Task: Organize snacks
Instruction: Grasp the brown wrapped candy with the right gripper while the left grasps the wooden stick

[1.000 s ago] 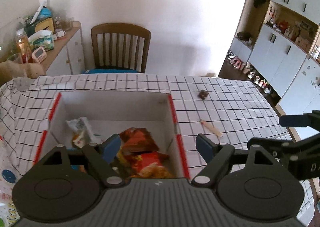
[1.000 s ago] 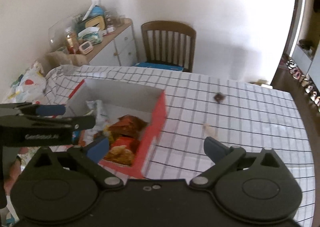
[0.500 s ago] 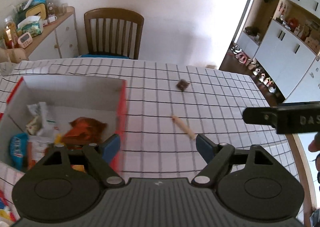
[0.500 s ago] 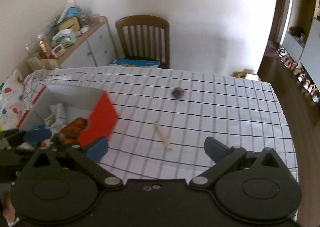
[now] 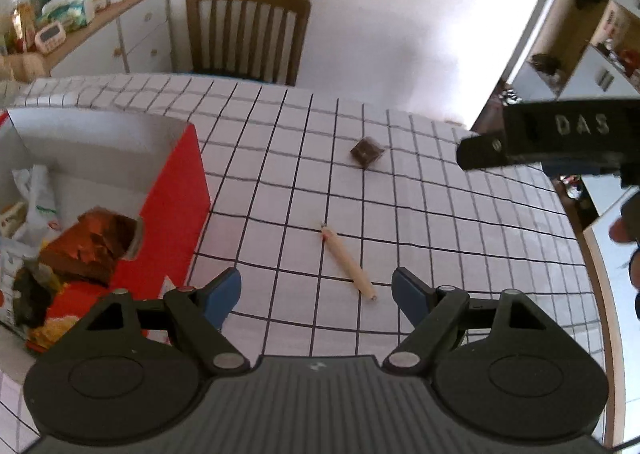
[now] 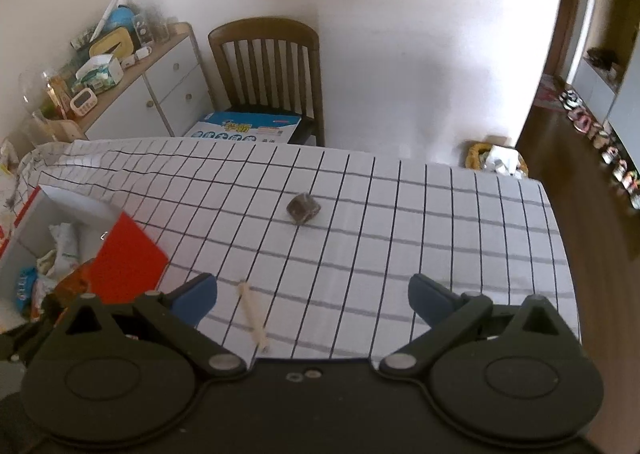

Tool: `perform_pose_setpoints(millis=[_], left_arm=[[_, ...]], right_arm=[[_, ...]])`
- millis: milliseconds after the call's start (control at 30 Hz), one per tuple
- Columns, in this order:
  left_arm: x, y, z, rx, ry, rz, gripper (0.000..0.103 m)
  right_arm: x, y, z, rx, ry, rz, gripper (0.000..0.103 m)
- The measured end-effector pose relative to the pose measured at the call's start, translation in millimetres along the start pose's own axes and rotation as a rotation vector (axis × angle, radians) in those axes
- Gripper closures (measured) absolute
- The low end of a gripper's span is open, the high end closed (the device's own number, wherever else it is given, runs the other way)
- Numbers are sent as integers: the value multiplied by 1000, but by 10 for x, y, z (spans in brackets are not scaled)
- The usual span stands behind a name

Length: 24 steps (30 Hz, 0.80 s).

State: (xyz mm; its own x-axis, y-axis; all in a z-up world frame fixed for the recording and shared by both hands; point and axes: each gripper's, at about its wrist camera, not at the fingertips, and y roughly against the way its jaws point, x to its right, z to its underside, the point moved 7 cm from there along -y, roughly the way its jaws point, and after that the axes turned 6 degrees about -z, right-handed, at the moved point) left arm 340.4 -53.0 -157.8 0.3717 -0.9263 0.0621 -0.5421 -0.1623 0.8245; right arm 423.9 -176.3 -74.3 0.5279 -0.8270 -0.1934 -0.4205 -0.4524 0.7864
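A red box (image 5: 172,206) with a white inside holds several snack packets at the table's left; it also shows in the right wrist view (image 6: 124,266). A thin beige snack stick (image 5: 347,261) lies on the checked cloth, just ahead of my open, empty left gripper (image 5: 316,292). It also shows in the right wrist view (image 6: 253,312), near my left fingertip. A small dark brown wrapped snack (image 5: 367,151) lies farther back, also in the right wrist view (image 6: 303,207). My right gripper (image 6: 312,294) is open and empty above the table.
The table with its checked cloth (image 6: 400,214) ends at the right edge (image 6: 560,254). A wooden chair (image 6: 266,66) with a blue box on its seat stands behind. A cluttered sideboard (image 6: 120,86) is at the back left. The right gripper's body (image 5: 560,138) hangs at the right.
Both grippers have swung right, away from the box, toward the loose snacks. The stick now lies between the left gripper's fingers in view. Both stay open.
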Motion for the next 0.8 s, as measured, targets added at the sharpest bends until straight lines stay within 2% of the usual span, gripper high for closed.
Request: perform_pose_setpoints(millis=[200, 367, 600, 733, 800], left_arm=[[15, -311, 21, -42, 51, -40, 21], [112, -493, -24, -56, 70, -30, 21], [267, -726, -50, -84, 80, -27, 22], [334, -806, -54, -93, 81, -23, 35], [348, -860, -38, -107, 88, -27, 48]], right_arm=[[62, -481, -219, -58, 77, -20, 3], [61, -851, -360, -106, 170, -38, 4], [99, -1282, -518, -142, 212, -52, 14], [113, -1481, -548, -144, 242, -50, 20], [117, -1552, -544, -142, 251, -64, 22]])
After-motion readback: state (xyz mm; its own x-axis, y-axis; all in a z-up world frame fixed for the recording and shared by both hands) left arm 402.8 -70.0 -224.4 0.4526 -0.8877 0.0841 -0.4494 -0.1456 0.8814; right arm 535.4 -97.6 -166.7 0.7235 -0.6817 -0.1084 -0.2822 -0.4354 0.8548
